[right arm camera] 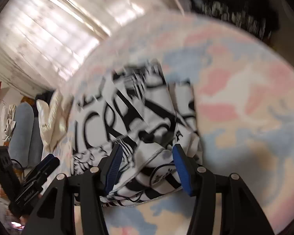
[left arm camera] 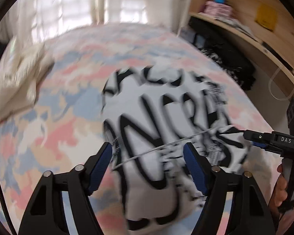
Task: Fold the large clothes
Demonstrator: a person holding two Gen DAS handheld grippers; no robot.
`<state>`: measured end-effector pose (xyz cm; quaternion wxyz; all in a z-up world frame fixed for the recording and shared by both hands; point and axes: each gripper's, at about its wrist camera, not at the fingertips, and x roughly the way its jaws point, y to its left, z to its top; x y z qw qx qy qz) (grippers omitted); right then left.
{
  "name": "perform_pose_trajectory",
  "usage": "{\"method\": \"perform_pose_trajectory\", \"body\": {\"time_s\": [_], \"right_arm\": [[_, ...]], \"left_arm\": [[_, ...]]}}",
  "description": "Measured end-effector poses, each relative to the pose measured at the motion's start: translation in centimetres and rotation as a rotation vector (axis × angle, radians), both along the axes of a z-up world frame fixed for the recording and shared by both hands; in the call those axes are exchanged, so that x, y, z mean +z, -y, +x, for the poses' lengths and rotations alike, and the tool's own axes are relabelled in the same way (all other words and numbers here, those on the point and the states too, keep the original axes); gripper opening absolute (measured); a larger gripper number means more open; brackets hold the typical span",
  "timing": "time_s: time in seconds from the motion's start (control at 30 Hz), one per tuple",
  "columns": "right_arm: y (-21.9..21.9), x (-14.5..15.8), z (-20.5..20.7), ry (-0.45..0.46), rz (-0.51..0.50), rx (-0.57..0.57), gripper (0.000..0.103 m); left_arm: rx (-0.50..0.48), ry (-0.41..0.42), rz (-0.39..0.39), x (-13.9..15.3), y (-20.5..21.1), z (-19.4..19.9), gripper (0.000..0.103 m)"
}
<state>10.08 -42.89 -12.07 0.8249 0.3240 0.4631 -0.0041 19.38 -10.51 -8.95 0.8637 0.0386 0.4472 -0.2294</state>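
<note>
On the bed (left arm camera: 54,105), whose cover is patterned in pink, blue and cream patches, lies a white shirt (left arm camera: 166,117) printed with large black letters, partly folded and bunched into a rough block near the middle of the bedding. The left gripper (left arm camera: 148,154) hangs over the near end of the shirt with its blue-padded fingers (left arm camera: 102,162) spread wide apart, and nothing sits between them; whether the tips touch the cloth is hard to tell through the blur. The right gripper (right arm camera: 146,164) is likewise wide open, its fingers straddling a crumpled fold of the shirt (right arm camera: 139,129) without closing on it. In the left wrist view the right gripper (left arm camera: 250,137) reaches in from the right edge, lying nearly level with its tip at the shirt's edge, and the person's hand (left arm camera: 284,188) wraps its grip below. In the right wrist view the left gripper (right arm camera: 47,161) shows at the lower left, angled up toward the shirt. A cream cloth (left arm camera: 15,86) lies crumpled at the far left of the bed, and a wooden shelf (left arm camera: 250,29) stands on the right.
</note>
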Motion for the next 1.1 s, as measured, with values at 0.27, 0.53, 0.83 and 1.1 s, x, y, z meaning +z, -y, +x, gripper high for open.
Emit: {"method": "perform_pose_trajectory", "body": {"time_s": [0.27,0.53,0.83,1.1], "right_arm": [[-0.5,-3.2,4.9,-0.099,0.031,0.145,0.038],[-1.0,0.8,0.1,0.149,-0.120,0.119,0.020],[1.3,-5.3,-2.4,0.138,-0.042,0.010,0.018],[1.1,-4.1,-1.1,0.057,-0.019,0.033,0.024]], "left_arm": [[0.029,-0.131,-0.119,-4.7,-1.6,3.1,0.065],[0.026,-0.101,-0.097,-4.4,-0.3,2.9,0.063],[0.023,0.115,0.140,-6.8,4.7,0.2,0.066],[0.044,0.087,0.094,-6.7,3.8,0.6,0.071]]}}
